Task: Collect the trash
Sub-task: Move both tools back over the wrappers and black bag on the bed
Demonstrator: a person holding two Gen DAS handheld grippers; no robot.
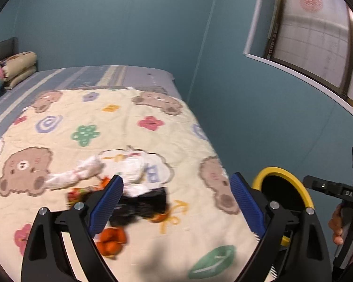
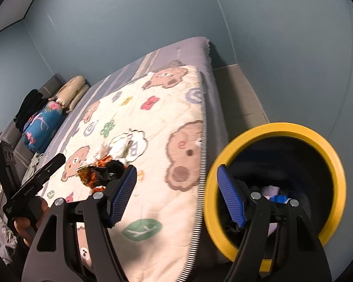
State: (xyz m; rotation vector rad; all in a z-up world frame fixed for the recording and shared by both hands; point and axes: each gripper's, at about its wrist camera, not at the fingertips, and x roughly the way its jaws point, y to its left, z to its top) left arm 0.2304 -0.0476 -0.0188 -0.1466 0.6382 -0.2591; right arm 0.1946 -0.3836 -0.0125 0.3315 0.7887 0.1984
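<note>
Closest to you are the blue pads [image 1: 108,205] of your left gripper [image 1: 174,202]. Its jaws stand wide apart and nothing is between them, so it is ready to take a new piece. Just in front of it, a little to its left, the trash sits in one small heap on the bed: a crumpled white tissue [image 1: 127,171], a black wrapper [image 1: 141,205] under it, and orange wrappers [image 1: 111,239] beside the left pad. The pieces touch each other, so one careful pinch may lift more than one.

Your right gripper [image 2: 176,195] is open too and holds nothing. The same heap lies ahead of its left jaw. Its right jaw sits in front of the mouth of the yellow-rimmed bin [image 2: 336,164]. The bin stands on the floor, just beside the edge of the bed, so trash only has a short trip. Something blue and something pale already lie at the bottom of it.

The heap rests on the bear quilt [image 1: 153,141], which is soft, so a pad may push into it and catch cloth. Further off, past the quilt, the pillows [image 1: 21,68] lie at the far end of the bed. The blue wall [image 1: 129,23] is behind all of it.
</note>
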